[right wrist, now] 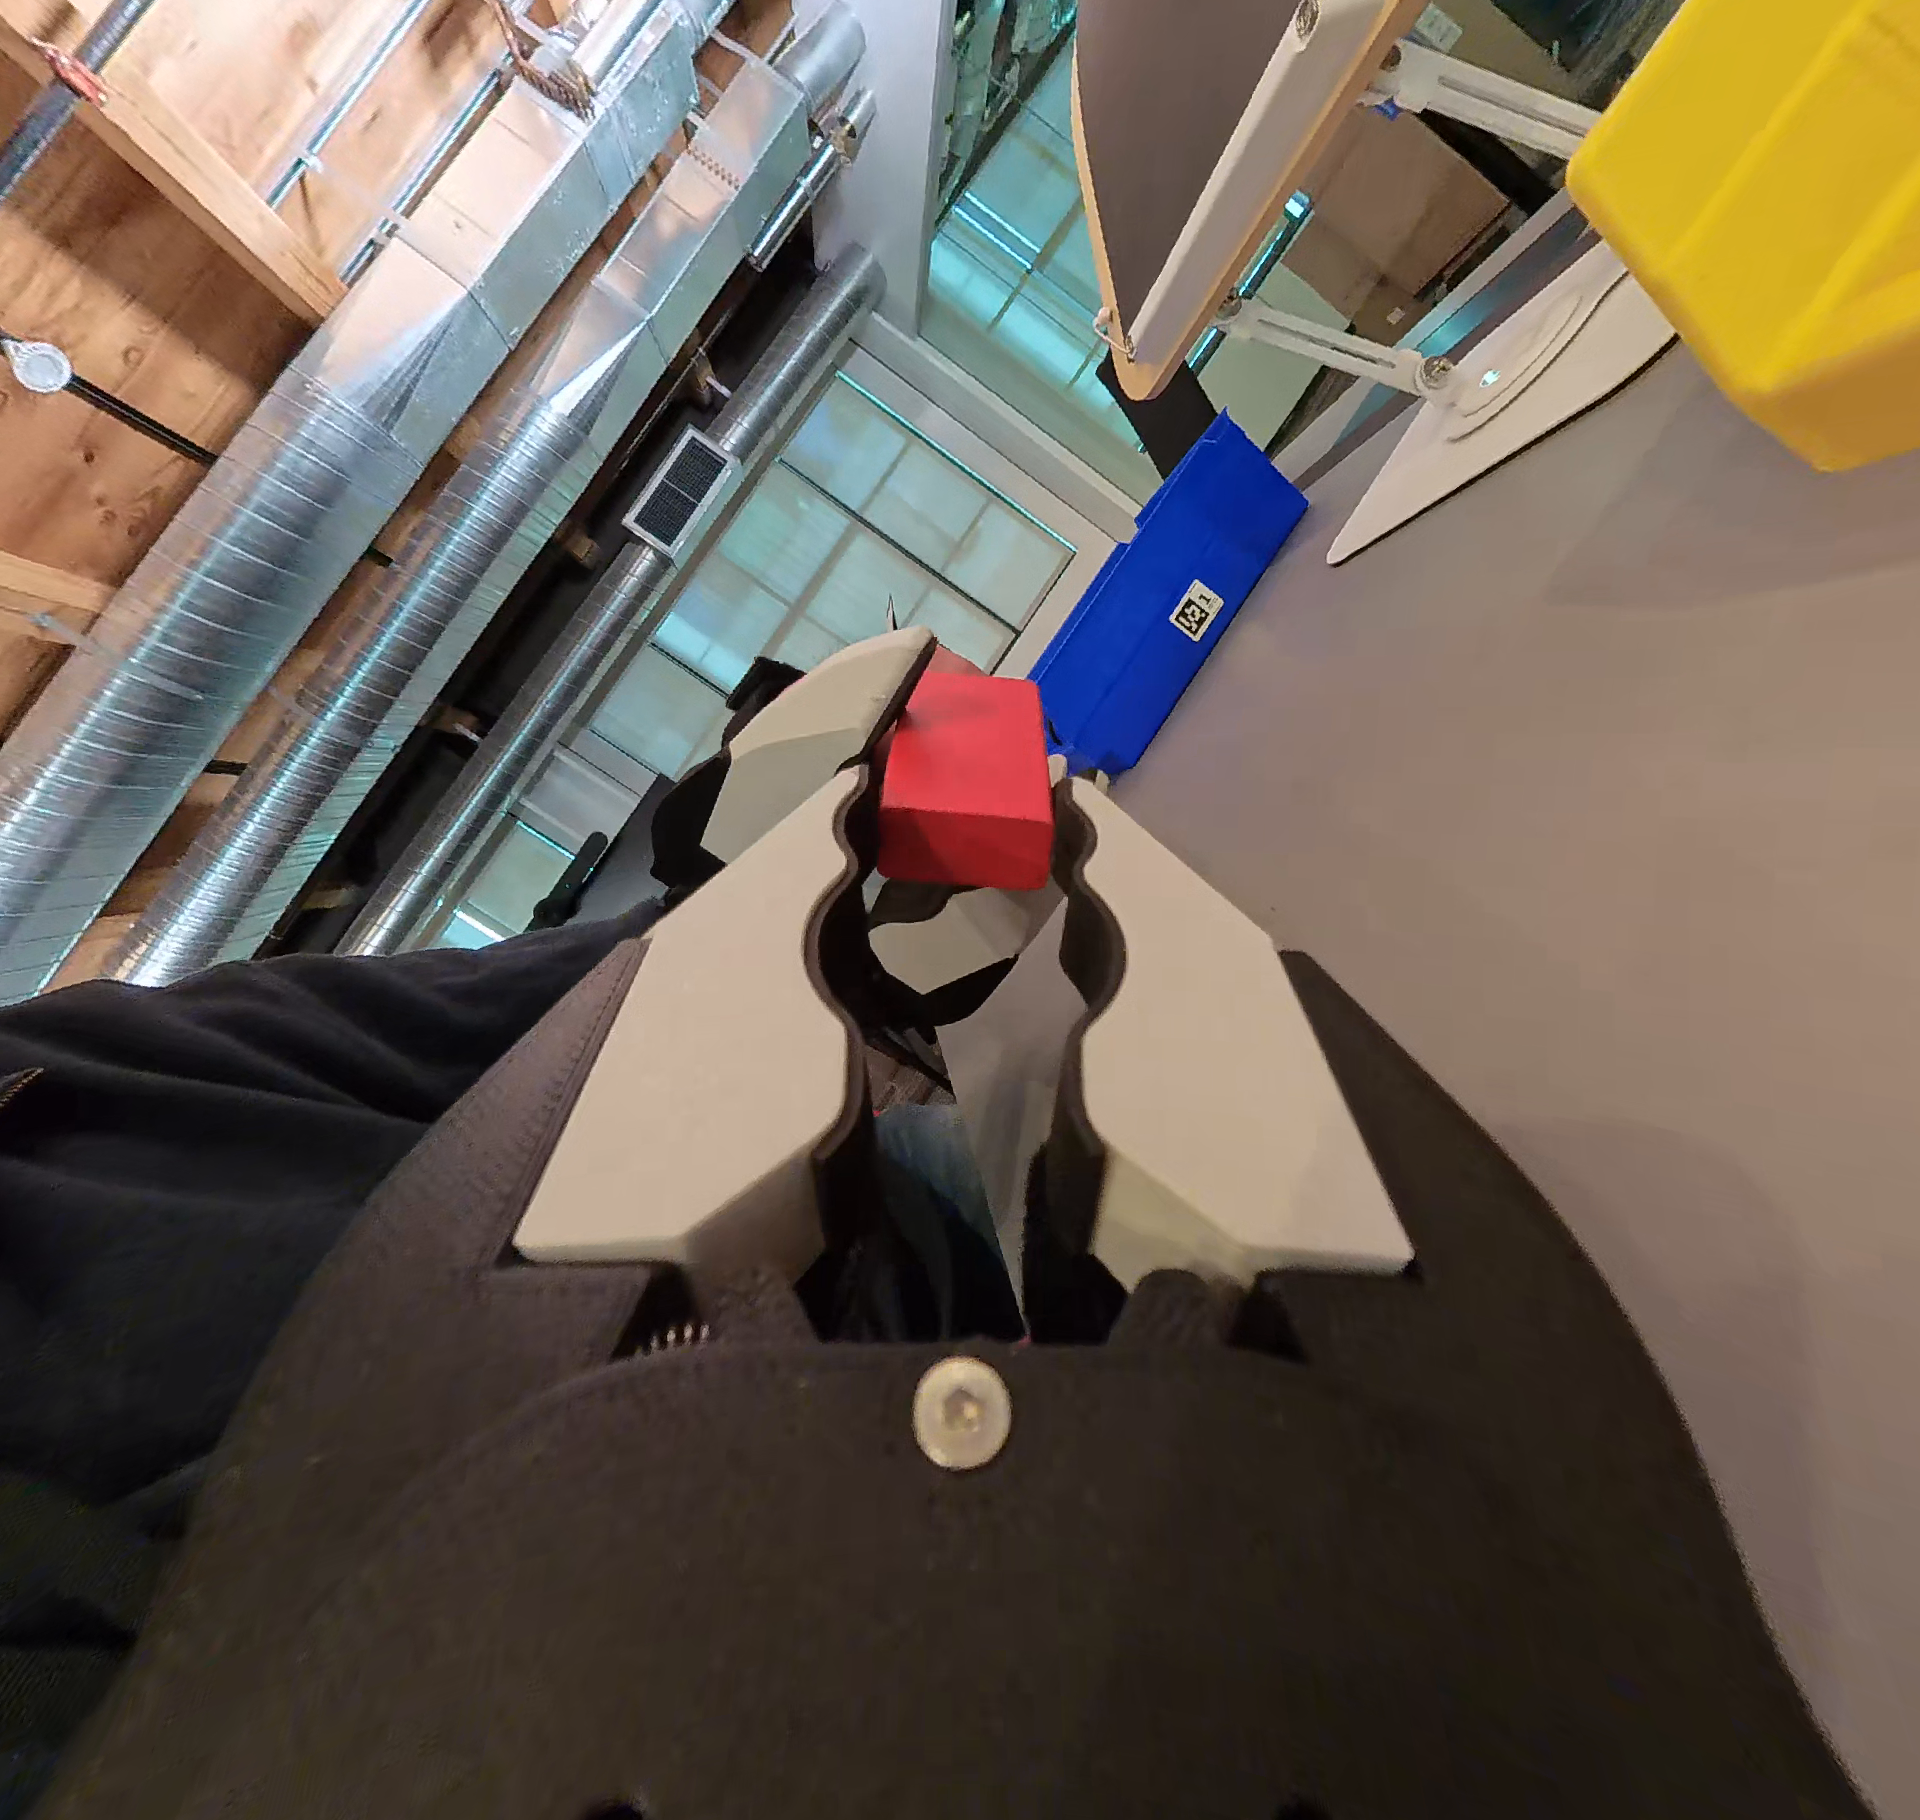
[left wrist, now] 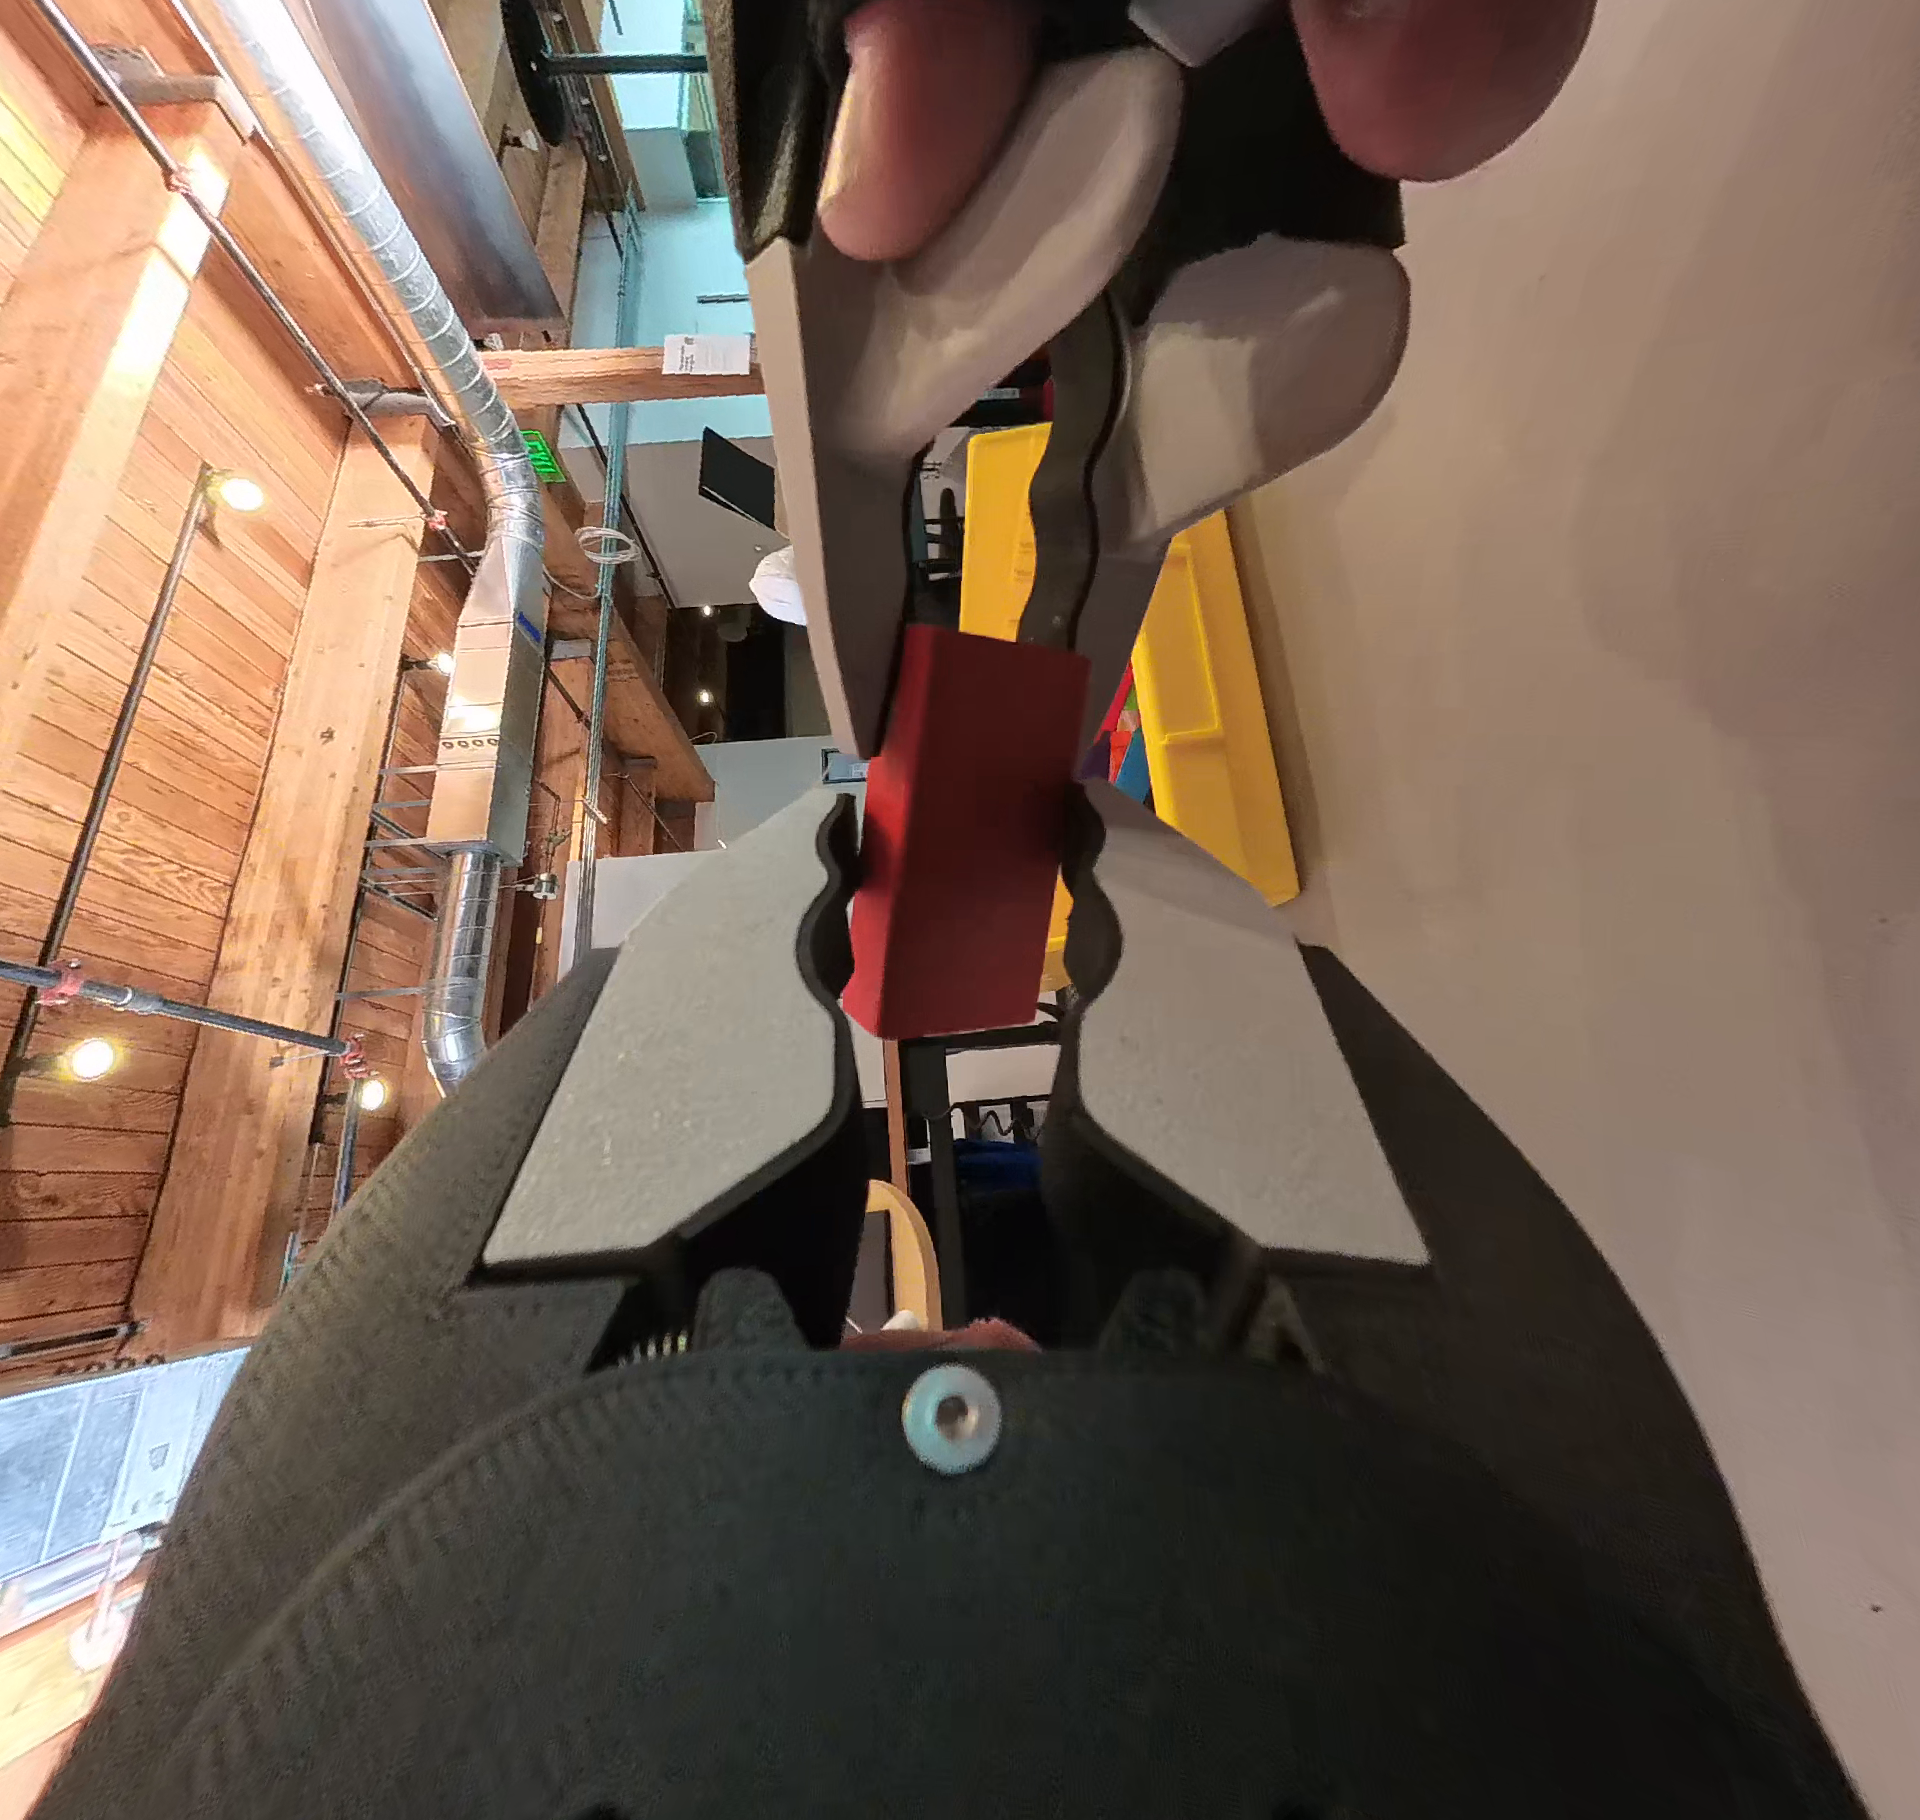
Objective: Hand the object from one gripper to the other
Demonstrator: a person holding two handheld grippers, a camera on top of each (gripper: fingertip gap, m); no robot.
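My left tongs [left wrist: 961, 871] cover both sides of the red block [left wrist: 971, 835]. My right tongs [left wrist: 982, 674] hide its far end. The yellow bin [right wrist: 1766, 181] is cut off at the picture's top-right corner, its contents mostly hidden behind my tongs.

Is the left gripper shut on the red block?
Shut: the left gripper has both fingertips pressed against the red block.

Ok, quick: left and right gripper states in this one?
Left gripper: closed on the red block.
Right gripper: closed on the same red block's other end; both grip it mid-handover.
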